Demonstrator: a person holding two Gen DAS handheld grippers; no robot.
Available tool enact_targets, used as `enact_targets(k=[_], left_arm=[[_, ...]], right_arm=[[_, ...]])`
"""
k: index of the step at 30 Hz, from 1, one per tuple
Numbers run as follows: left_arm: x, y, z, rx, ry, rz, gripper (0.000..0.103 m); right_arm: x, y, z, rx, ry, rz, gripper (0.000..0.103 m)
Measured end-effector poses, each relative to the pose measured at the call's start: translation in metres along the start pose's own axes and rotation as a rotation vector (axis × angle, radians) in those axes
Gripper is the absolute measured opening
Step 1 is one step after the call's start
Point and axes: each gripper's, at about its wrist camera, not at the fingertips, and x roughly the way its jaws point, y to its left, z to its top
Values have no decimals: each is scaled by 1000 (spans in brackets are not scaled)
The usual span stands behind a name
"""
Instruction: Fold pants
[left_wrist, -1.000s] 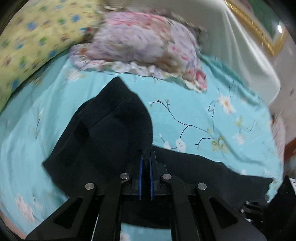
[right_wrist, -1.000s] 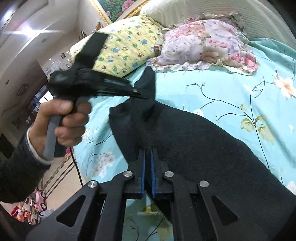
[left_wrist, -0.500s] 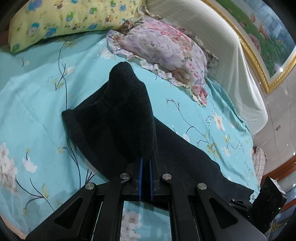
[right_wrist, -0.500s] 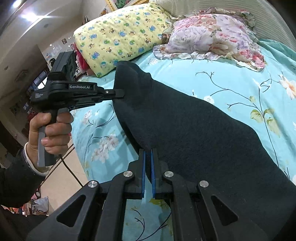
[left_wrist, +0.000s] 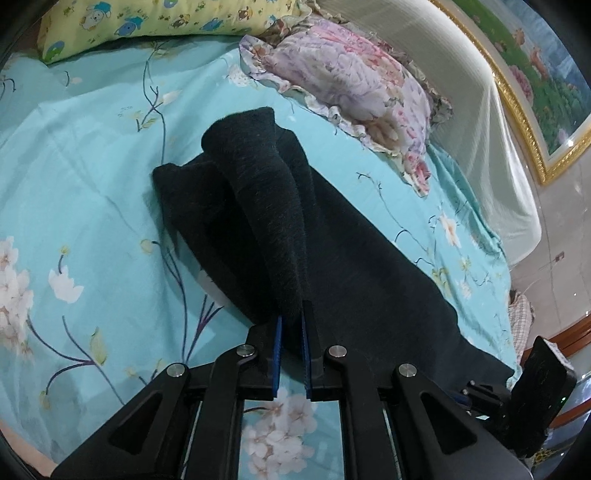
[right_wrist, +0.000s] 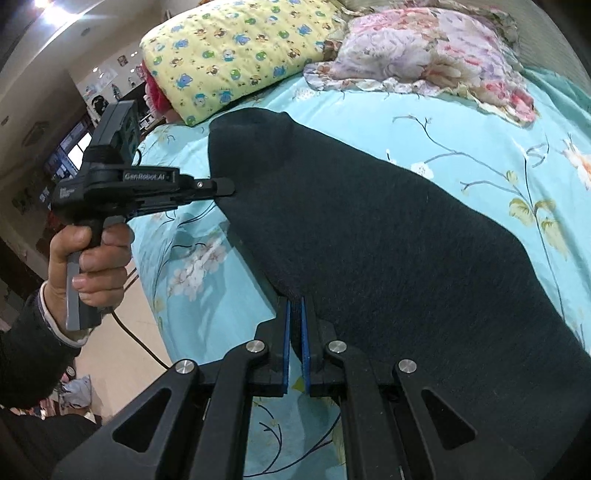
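Dark charcoal pants (left_wrist: 332, 236) lie lengthwise on a turquoise floral bed sheet (left_wrist: 81, 192). My left gripper (left_wrist: 291, 321) is shut on a raised fold of the pants edge, lifted in a ridge above the layer below. My right gripper (right_wrist: 294, 314) is shut on the near edge of the same pants (right_wrist: 388, 240). In the right wrist view the left gripper (right_wrist: 225, 190) pinches the pants' left edge, held by a hand (right_wrist: 92, 258).
A floral pink pillow (left_wrist: 354, 81) and a yellow cartoon-print pillow (right_wrist: 236, 55) lie at the head of the bed. A white covered headboard (left_wrist: 472, 110) stands behind. The bed's left edge drops to the floor (right_wrist: 122, 350). The right gripper's body (left_wrist: 535, 391) shows at lower right.
Both grippers have carried the held pants edge lower and toward the bed's near side, laying the fabric flatter. The left gripper's fold now sits lower over the layer below.
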Motion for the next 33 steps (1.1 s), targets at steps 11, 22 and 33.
enact_targets(k=[11,22,33], left_arm=[[-19,20,10,-69,-33,35,34],[-9,34,31,-105,14,91,59],[6,39,50,-111,41,114,60]], right_arm=[[-15,0,8,31,-62,45,43],[-32,-37,36,143,-159,11,43],[-31,-122,78,307,-177,-59,43]])
